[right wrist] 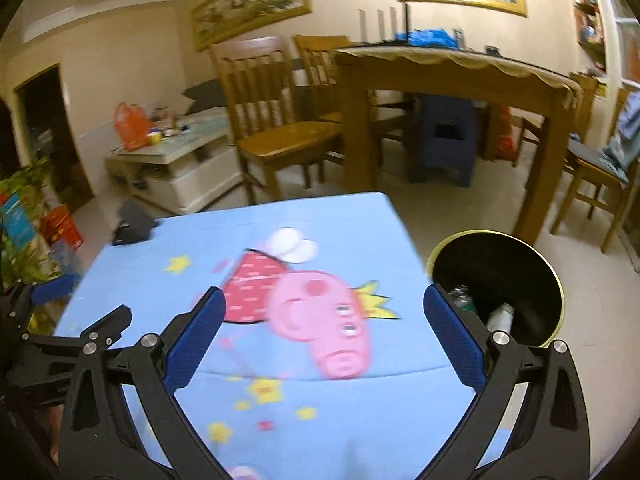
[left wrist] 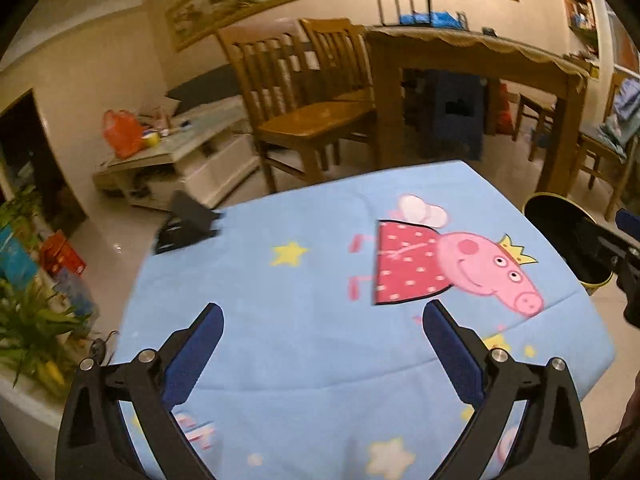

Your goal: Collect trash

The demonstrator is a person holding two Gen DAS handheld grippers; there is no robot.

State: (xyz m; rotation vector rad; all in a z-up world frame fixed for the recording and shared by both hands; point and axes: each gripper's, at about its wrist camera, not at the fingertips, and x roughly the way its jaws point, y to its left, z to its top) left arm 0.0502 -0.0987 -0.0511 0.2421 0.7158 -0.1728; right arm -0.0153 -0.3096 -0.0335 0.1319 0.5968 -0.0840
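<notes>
Trash is what I am after, and the only pieces I can find sit inside the black bin with the yellow rim, standing on the floor just off the right edge of the desk: a pale tube-like piece leaning against the inner wall and something small and shiny beside it, too blurred for me to name. The desk itself, under its blue cartoon-pig cloth, shows me no loose litter in either view; the one thing on it is a dark folded stand at the far left corner, which I would not count as trash. My left tongs hang over the near part of the cloth with the jaws spread wide and nothing between them; my right tongs are equally wide and empty, aimed at the pig print with their right finger overlapping the bin's near rim in the picture. So the relation that matters is simple: the bin lies to the right of both tongs, well apart from the left pair and just beside the right pair, which makes the right hand the nearer one for any drop. The tube's long axis tilts up toward the bin's near rim. I judge the collecting close to finished, or a fresh search is needed, since nothing to pick up lies ahead of either pair. The right view is smeared, so fine detail escapes me.
</notes>
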